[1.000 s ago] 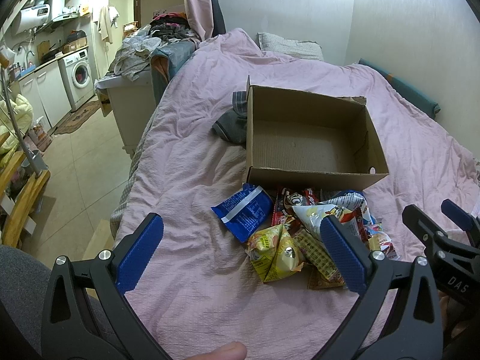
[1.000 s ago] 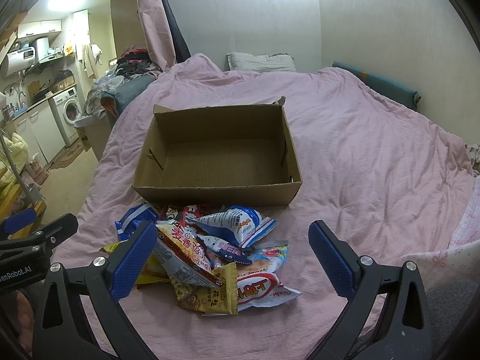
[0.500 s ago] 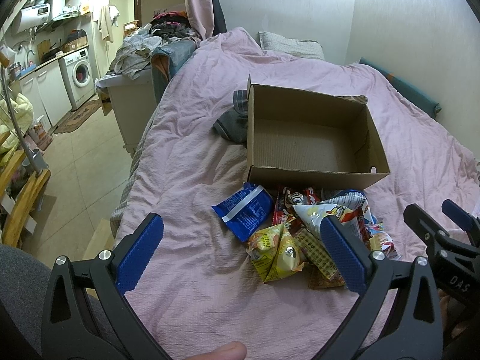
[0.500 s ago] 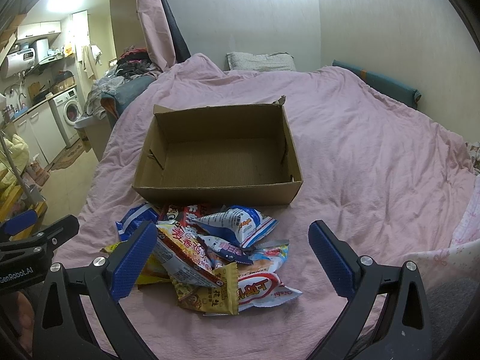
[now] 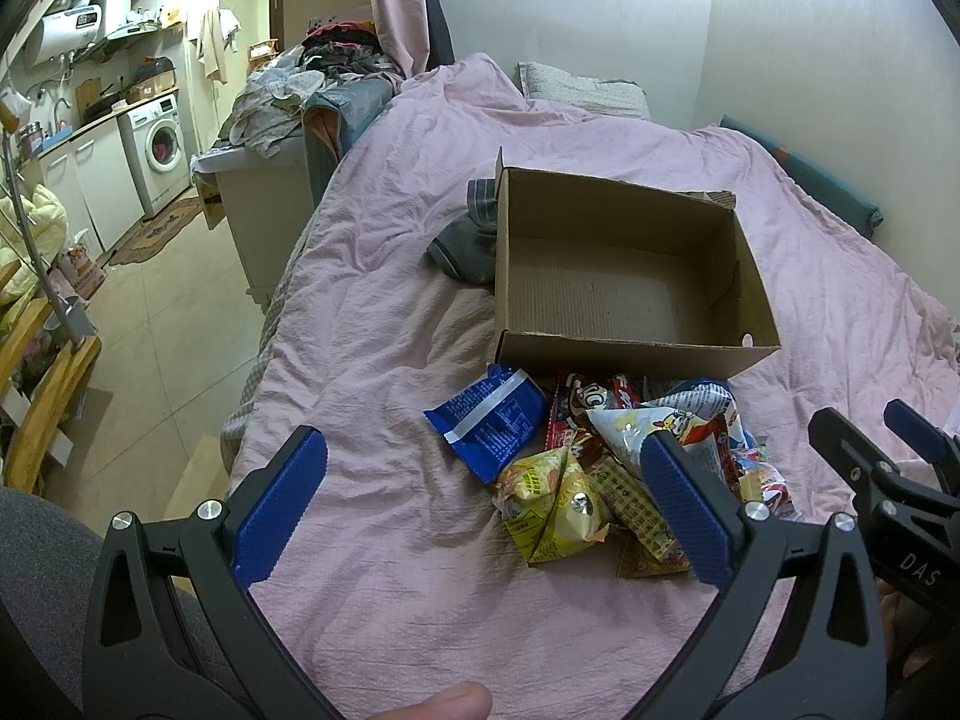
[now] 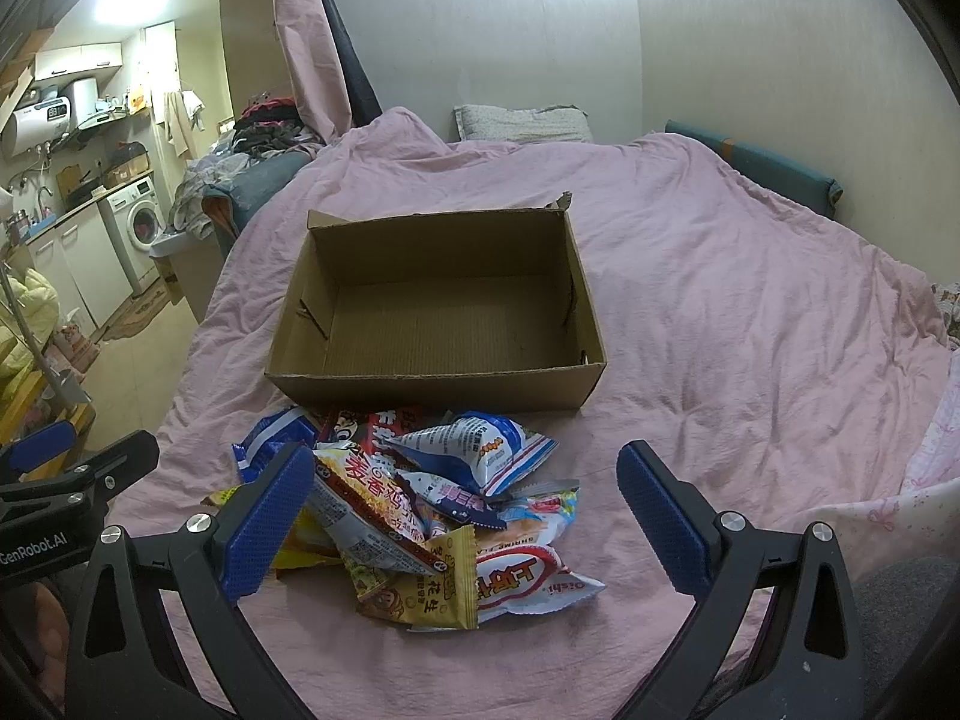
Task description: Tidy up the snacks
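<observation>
A: Where is the cardboard box [image 6: 435, 312], and how does it lie?

B: It stands open side up on the pink bed cover [image 6: 750, 312]; in the right wrist view its long axis runs left to right, with one long wall toward the camera; in the left wrist view the box [image 5: 624, 282] is turned a little, its near long wall sloping down to the right.

A: And the snacks?

B: The heap of snack packets [image 6: 420, 498] lies on the cover just before the near wall of the box; a blue packet [image 5: 489, 429] lies at the left edge of the heap, its long axis going diagonally up to the right; a yellow packet [image 5: 555, 504] is nearest to the left camera.

A: What do the tongs do?

B: The left tongs [image 5: 480, 516] stand wide apart and hold nothing; the right tongs [image 6: 462, 516] are also wide apart, over the heap; I cannot tell if its left pad touches a packet.

A: Anything else?

B: A grey cloth [image 5: 465, 246] lies against the left wall of the box.
</observation>
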Tool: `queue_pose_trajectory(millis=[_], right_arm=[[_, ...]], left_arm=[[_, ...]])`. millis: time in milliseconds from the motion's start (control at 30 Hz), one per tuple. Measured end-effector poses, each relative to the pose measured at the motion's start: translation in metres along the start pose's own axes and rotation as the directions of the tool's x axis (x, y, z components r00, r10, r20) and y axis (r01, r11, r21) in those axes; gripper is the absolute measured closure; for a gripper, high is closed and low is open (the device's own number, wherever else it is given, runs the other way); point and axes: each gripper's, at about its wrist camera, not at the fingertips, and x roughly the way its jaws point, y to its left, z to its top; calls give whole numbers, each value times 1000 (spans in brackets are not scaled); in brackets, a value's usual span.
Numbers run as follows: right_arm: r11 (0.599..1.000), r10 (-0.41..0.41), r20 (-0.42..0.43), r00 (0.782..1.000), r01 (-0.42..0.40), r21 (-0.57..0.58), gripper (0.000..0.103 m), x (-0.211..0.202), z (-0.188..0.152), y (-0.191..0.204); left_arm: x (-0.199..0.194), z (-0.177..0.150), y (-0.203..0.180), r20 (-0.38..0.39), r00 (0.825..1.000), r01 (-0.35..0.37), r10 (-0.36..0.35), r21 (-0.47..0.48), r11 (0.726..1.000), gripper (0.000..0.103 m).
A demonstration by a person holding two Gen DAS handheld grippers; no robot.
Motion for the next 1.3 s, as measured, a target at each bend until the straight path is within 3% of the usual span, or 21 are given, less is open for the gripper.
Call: queue_pose_trajectory(millis=[800, 1033, 1167, 1300], right_arm=[[1000, 2, -9, 1000, -2, 5, 0, 2, -1, -3], [992, 73, -113, 991, -61, 112, 0, 13, 8, -30], [990, 141, -308, 941, -128, 65, 1, 44, 4, -27], [971, 214, -380, 900, -237, -13, 1, 56, -2, 3]], left_arm=[[1, -3, 2, -5, 1000, -1, 1, 0, 1000, 0], [13, -11, 15, -34, 999, -43, 42, -31, 999, 0], [16, -8, 24, -68, 996, -64, 60, -63, 996, 0], [18, -6, 29, -90, 994, -73, 65, -86, 994, 0]])
